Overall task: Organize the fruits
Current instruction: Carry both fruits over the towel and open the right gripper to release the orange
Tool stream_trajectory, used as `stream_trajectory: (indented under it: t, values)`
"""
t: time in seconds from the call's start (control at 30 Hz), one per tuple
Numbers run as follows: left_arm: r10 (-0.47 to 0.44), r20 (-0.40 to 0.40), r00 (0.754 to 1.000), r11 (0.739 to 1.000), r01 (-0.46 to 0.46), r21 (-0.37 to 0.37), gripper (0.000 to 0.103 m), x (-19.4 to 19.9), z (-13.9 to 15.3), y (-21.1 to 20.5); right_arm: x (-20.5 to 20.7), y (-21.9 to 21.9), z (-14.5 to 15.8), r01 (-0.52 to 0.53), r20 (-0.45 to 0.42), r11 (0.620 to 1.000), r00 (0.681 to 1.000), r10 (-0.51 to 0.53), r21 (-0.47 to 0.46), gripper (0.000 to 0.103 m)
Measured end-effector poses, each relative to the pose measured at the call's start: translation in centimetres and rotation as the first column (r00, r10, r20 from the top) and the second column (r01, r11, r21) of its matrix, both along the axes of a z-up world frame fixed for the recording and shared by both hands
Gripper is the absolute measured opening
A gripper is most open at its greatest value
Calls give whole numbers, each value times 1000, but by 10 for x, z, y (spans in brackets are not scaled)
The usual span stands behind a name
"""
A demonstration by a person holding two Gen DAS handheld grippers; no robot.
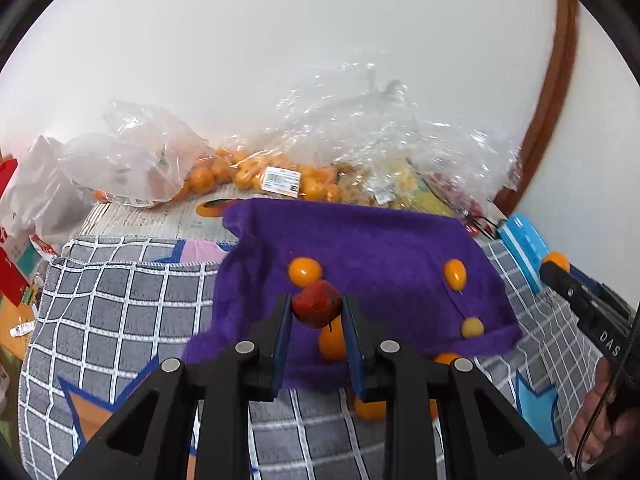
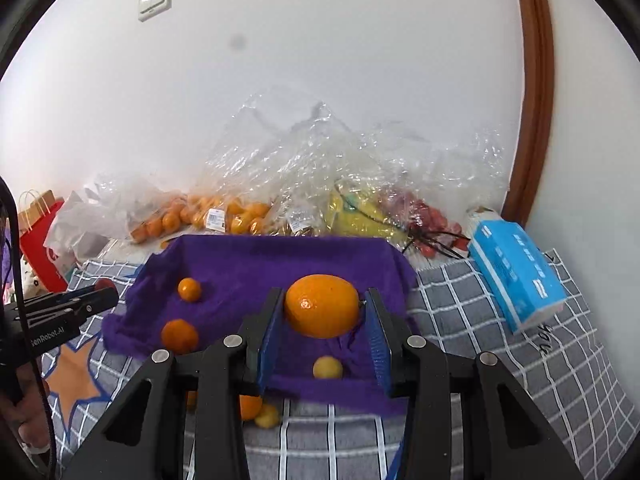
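Left gripper (image 1: 316, 306) clamps a red strawberry (image 1: 317, 303) above the purple cloth (image 1: 372, 240), kumquats (image 1: 305, 271) scattered across it.

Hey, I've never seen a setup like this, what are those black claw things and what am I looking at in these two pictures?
Each picture comes from a wide-angle camera mounted on a handheld two-finger gripper, looking forward along its fingers. A person holds one in each hand; no robot arm is involved.

The left view shows the left gripper shut on a red strawberry. The right view shows the right gripper shut on a large orange.

Below them a purple cloth lies on a grey checked mat, with small orange and yellow fruits scattered on it. Behind, against the wall, are clear plastic bags of fruit, and to the right a blue tissue pack.
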State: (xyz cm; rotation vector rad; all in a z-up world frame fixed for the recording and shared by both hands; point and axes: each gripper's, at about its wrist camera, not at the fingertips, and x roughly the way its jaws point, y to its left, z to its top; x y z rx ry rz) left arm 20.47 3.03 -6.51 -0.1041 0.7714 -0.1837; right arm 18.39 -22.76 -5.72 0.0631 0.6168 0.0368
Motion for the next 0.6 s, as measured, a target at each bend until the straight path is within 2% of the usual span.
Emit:
stream_trajectory:
  t: [0.13,0.3,0.6]
  values:
    - [18,-17,1000,1000,-18,-13,24,17,-6,3,16,2,-10,-8,-18,1000,1000,8,4,40]
    - [33,-19,999,999,-33,10,24,29,-16,2,27,0,-23,-10,-34,1000,999,10,3,40]
    - [3,-21,1000,1000,-3,-17,24,39,-33,2,36,-22,-35,22,-22,999,1000,-21,26,40]
